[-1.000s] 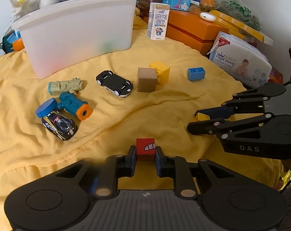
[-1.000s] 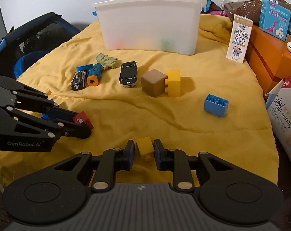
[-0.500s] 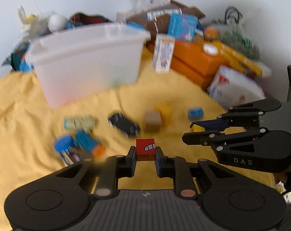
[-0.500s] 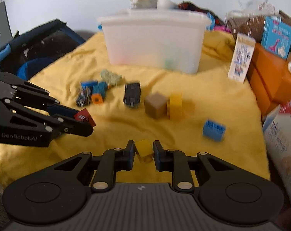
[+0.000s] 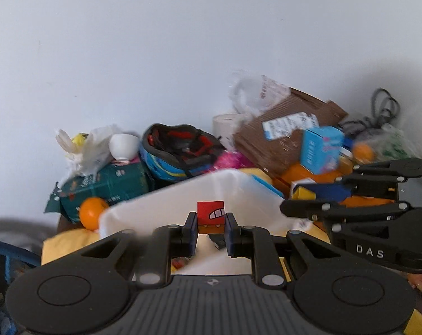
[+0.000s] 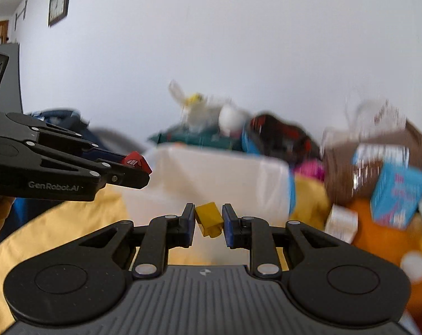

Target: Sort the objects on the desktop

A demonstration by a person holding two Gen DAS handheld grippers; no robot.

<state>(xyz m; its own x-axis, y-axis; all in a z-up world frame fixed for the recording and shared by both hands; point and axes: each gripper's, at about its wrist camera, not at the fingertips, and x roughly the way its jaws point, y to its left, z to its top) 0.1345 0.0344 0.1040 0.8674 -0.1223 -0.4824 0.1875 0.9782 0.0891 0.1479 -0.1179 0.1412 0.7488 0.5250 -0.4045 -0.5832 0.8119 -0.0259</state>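
My left gripper (image 5: 211, 223) is shut on a red cube with a toothy face (image 5: 211, 217) and holds it up in front of the white plastic bin (image 5: 160, 206). My right gripper (image 6: 209, 219) is shut on a small yellow brick (image 6: 209, 218) and holds it raised before the same bin (image 6: 219, 178). The right gripper shows in the left wrist view (image 5: 291, 196) with the yellow brick (image 5: 303, 194). The left gripper shows in the right wrist view (image 6: 143, 171) with the red cube (image 6: 136, 162). The bin's inside is hidden.
Behind the bin lie a helmet (image 5: 180, 150), a green pack (image 5: 104, 184), an orange ball (image 5: 93, 216), brown cardboard (image 5: 289, 136) and a blue box (image 5: 319, 150). Yellow cloth (image 6: 57, 231) covers the table. The right wrist view is blurred.
Both grippers have risen from the cloth and moved toward the bin with their blocks. The toys on the cloth have dropped out of view.
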